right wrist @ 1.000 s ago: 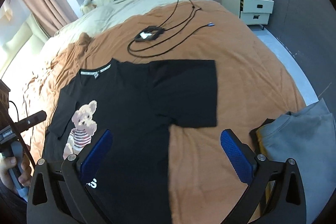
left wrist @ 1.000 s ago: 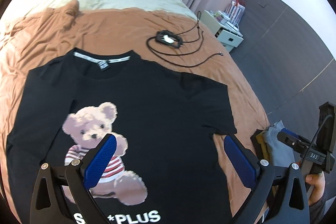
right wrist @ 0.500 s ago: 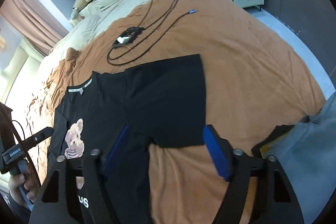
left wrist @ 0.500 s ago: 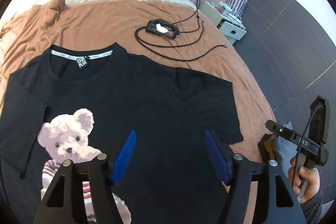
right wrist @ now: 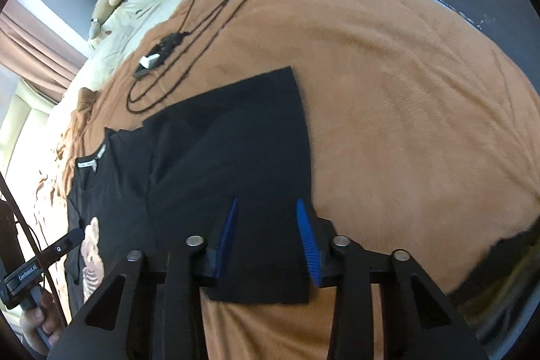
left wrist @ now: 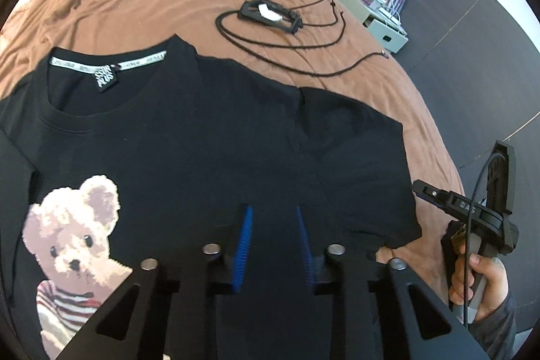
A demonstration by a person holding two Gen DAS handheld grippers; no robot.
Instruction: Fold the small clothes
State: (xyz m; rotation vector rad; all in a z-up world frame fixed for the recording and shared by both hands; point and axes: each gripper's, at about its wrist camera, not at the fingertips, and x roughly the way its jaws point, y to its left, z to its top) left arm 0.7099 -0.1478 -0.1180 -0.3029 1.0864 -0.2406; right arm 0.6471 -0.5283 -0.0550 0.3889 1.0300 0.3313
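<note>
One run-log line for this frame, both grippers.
phase: reach to grasp | left gripper: closing over T-shirt body | right gripper: closing over sleeve | shirt flat on blanket

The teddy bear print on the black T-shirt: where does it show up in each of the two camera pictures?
Left wrist view: the teddy bear print fills the lower left, large, just left of the camera's own hand-held gripper.
Right wrist view: the same print is small and squeezed at the lower left edge, beside the other hand-held gripper's handle.
Shared landmark: the coiled black cable on the brown blanket, beyond the shirt's collar.
</note>
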